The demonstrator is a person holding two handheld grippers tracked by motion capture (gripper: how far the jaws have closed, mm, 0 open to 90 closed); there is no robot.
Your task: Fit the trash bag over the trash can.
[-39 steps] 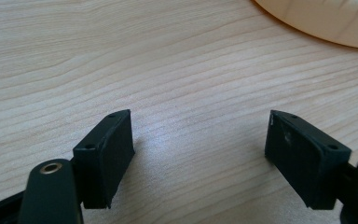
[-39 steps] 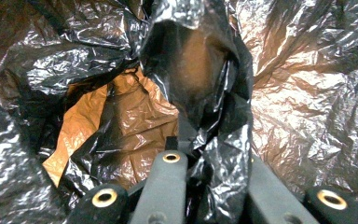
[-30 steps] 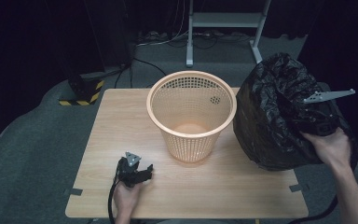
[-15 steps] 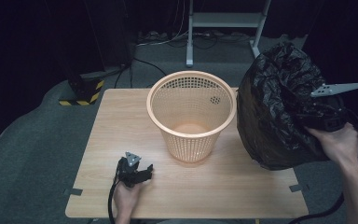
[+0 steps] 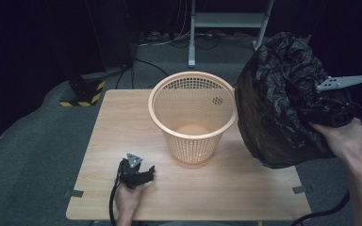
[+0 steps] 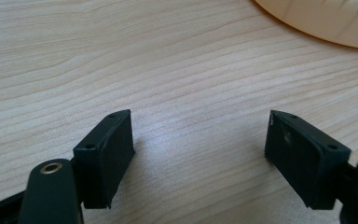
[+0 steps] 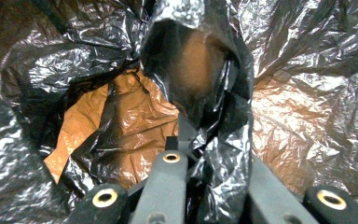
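Note:
A large black plastic bag [image 5: 283,99] hangs in the air at the table's right edge, beside the orange mesh basket [image 5: 192,115]. My right gripper [image 5: 332,110] is shut on the black plastic bag's crumpled edge. In the right gripper view the bag [image 7: 121,84] wraps around the jaws, and orange shows through the film. My left gripper [image 5: 143,175] rests on the wooden table [image 5: 118,122] near the front left. In the left gripper view it [image 6: 200,154] stands open with bare wood between its fingers, and the basket's base [image 6: 321,18] sits at the top right.
Beyond the table are a dark floor, a white metal stand [image 5: 226,21] and a black-and-yellow striped block [image 5: 80,96]. Bare wood lies to the left of the basket and in front of it. Tape tabs [image 5: 75,193] mark the table's front corners.
The right hand has lifted the bag higher and a little to the right. The left gripper has stayed where it was.

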